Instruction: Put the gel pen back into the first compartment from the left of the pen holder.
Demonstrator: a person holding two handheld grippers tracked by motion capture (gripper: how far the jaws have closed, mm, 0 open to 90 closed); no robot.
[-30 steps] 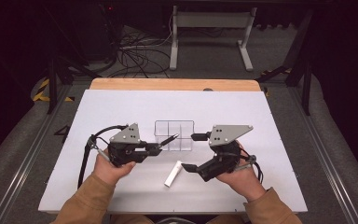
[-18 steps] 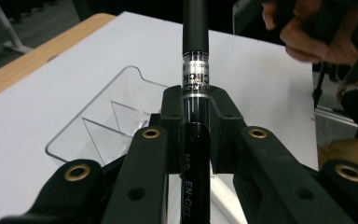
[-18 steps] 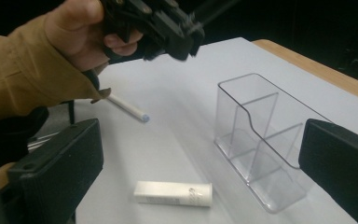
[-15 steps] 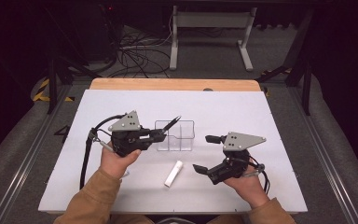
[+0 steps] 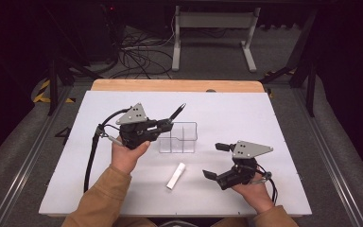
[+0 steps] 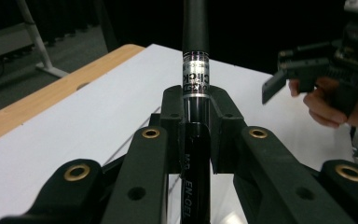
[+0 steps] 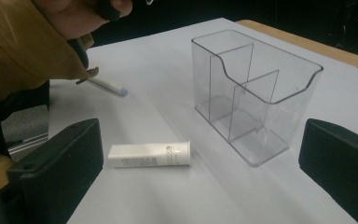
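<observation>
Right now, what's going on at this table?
A person works with two handheld grippers. The left gripper is shut on a black pen, held tilted up beside the clear divided organizer. The right gripper is open and empty, low over the white table, facing a small white tube that lies in front of the organizer. Nothing is in the organizer yet.
</observation>
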